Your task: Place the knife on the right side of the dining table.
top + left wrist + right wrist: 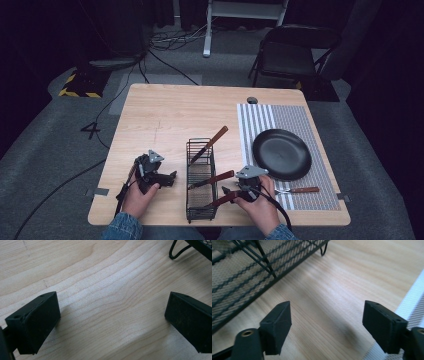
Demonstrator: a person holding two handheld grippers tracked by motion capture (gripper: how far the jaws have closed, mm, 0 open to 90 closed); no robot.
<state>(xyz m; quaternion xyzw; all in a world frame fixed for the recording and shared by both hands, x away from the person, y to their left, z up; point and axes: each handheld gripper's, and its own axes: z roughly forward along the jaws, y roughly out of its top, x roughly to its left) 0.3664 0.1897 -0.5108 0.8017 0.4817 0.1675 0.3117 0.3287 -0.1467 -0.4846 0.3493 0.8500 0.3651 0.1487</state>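
Pale wood, straight grain: the desk (165,115) is a light rectangular top with a round cable hole (252,100) near its far edge. Around it lies grey carpet (50,135), crossed by black cables (165,62). A dark folding chair (292,52) stands beyond the far right corner, and a yellow-and-black striped block (80,92) sits on the floor off the far left corner. The rest of the room is dark.

A striped grey placemat (280,117) covers the right part of the desk, from the far edge almost to the near edge. On it rests a black round pan (281,153), with a wooden-handled utensil (300,190) lying just in front of it near the near right corner.

A black wire-mesh caddy (201,180) stands at the middle of the near edge. Three wooden-handled utensils (216,138) lean out of it toward the right.

The left gripper (170,178) sits just left of the caddy, held in a hand with a denim cuff (120,225). In the left gripper view its jaws stand wide apart over bare wood, holding nothing.

The right gripper (227,192) is just right of the caddy, close to the nearest handle. In the right gripper view its jaws are also spread wide and empty, with the caddy's mesh wall to one side and the placemat's edge to the other.
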